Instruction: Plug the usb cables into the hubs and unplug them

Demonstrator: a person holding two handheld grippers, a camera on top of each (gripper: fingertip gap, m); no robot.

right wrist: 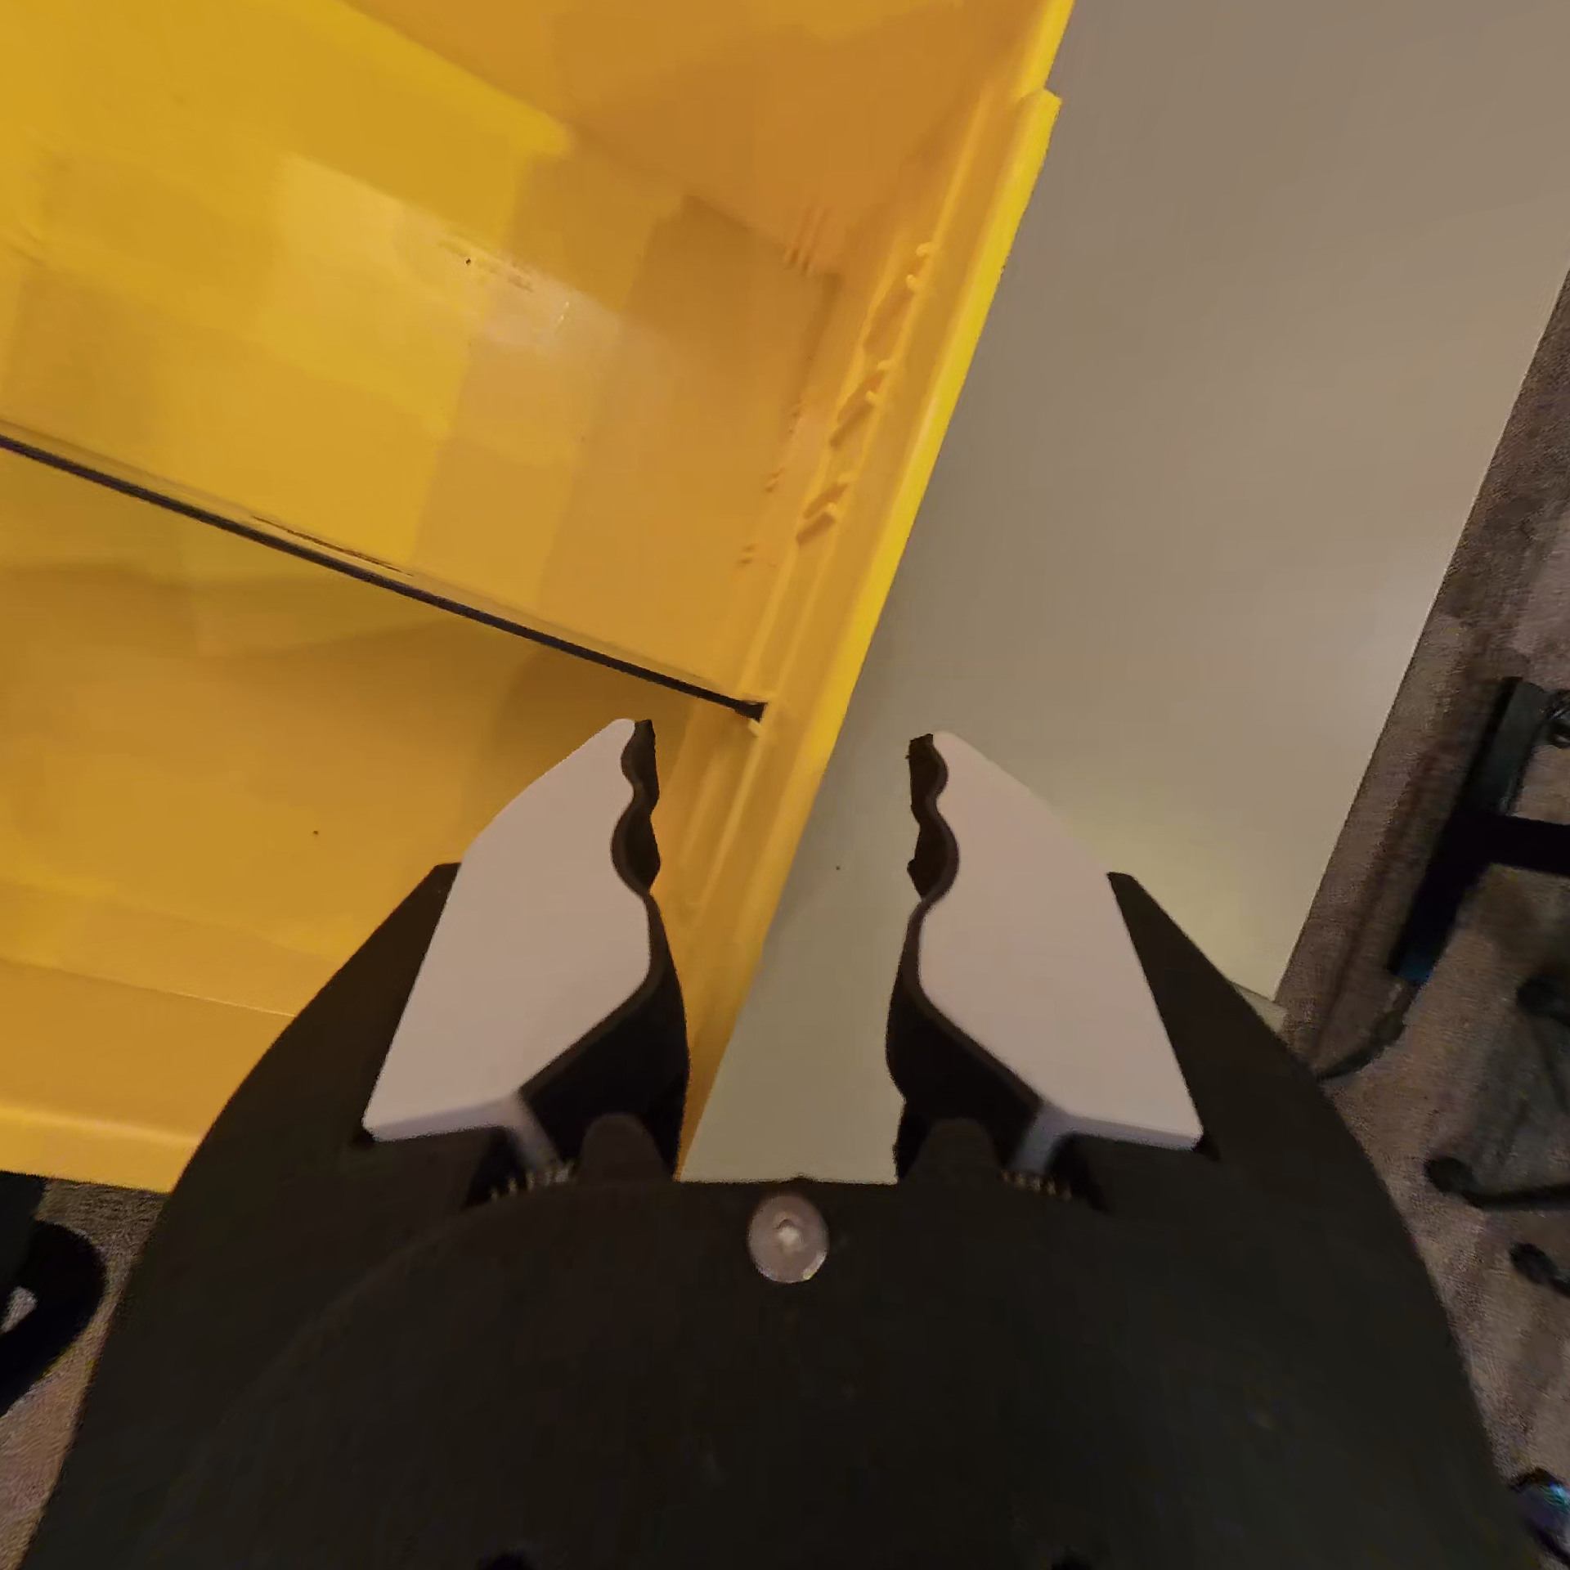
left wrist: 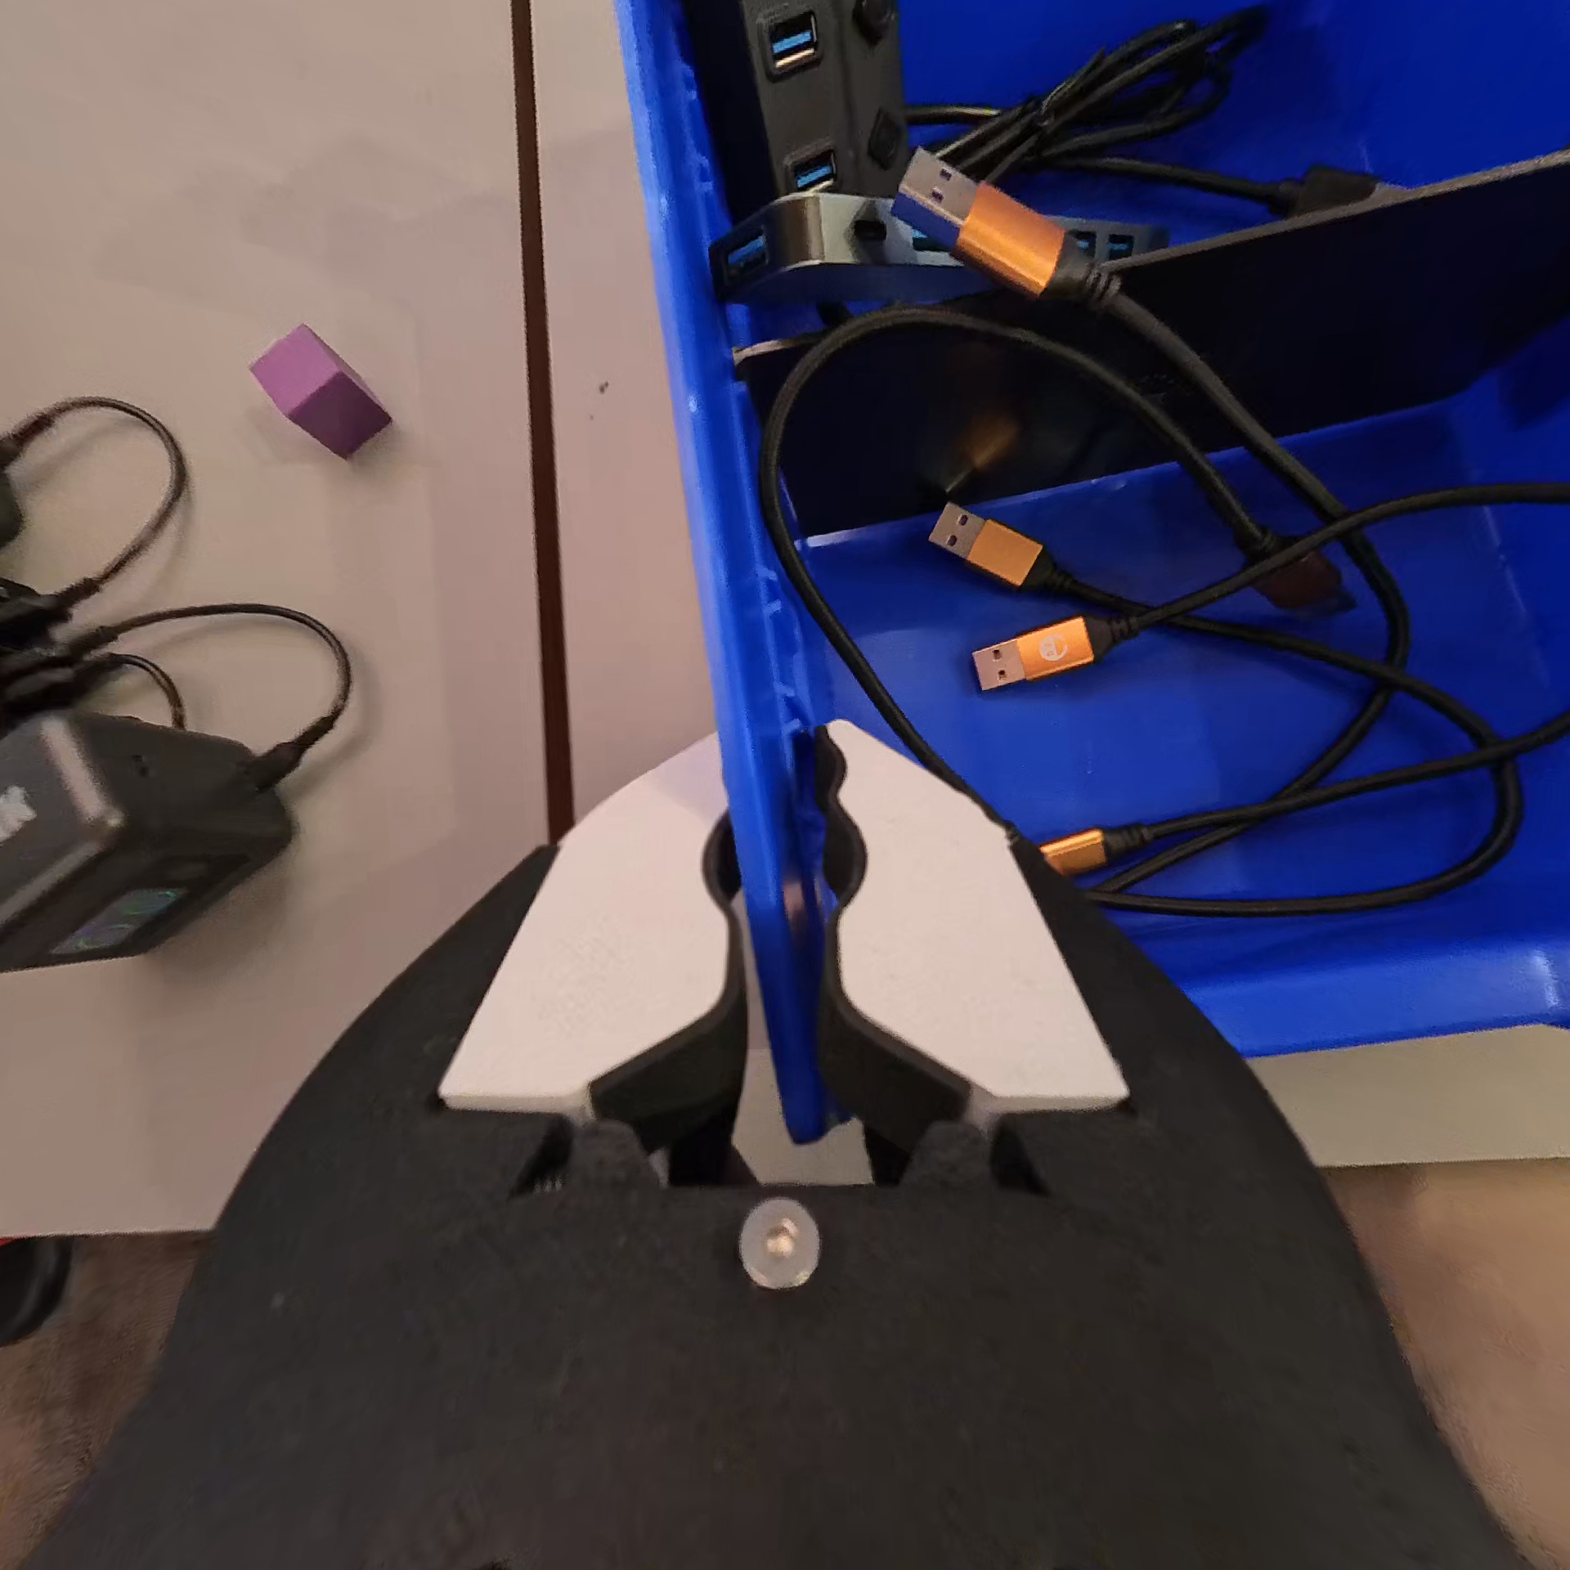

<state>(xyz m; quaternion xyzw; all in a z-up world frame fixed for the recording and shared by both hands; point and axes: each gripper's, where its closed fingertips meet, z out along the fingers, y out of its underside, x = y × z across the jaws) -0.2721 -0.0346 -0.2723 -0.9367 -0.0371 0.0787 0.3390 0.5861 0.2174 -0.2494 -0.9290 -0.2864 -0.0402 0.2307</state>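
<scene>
A blue bin (left wrist: 1232, 765) holds a black USB hub (left wrist: 816, 93) and a grey hub (left wrist: 816, 246) at its far left. Several black cables with orange USB plugs lie loose in it: one plug (left wrist: 1002, 229) rests on the black divider (left wrist: 1359, 280), and two others (left wrist: 990, 544) (left wrist: 1041, 654) lie on the floor of the near compartment. No plug sits in a hub. My left gripper (left wrist: 777, 748) is shut on the bin's left wall (left wrist: 748, 595), one finger on each side. My right gripper (right wrist: 782, 735) is open and straddles the right wall (right wrist: 892, 476) of an empty yellow bin (right wrist: 340, 340).
A purple block (left wrist: 319, 391) and a black device with cables (left wrist: 127, 833) lie on the white table left of the blue bin. The yellow bin has a thin divider (right wrist: 382, 578). The table's right edge (right wrist: 1393, 680) drops to grey carpet with a black stand (right wrist: 1478, 833). My hands' fingertips stand some 90 cm from each other. The plug (left wrist: 1002, 229) is about 9 cm from my left fingertips.
</scene>
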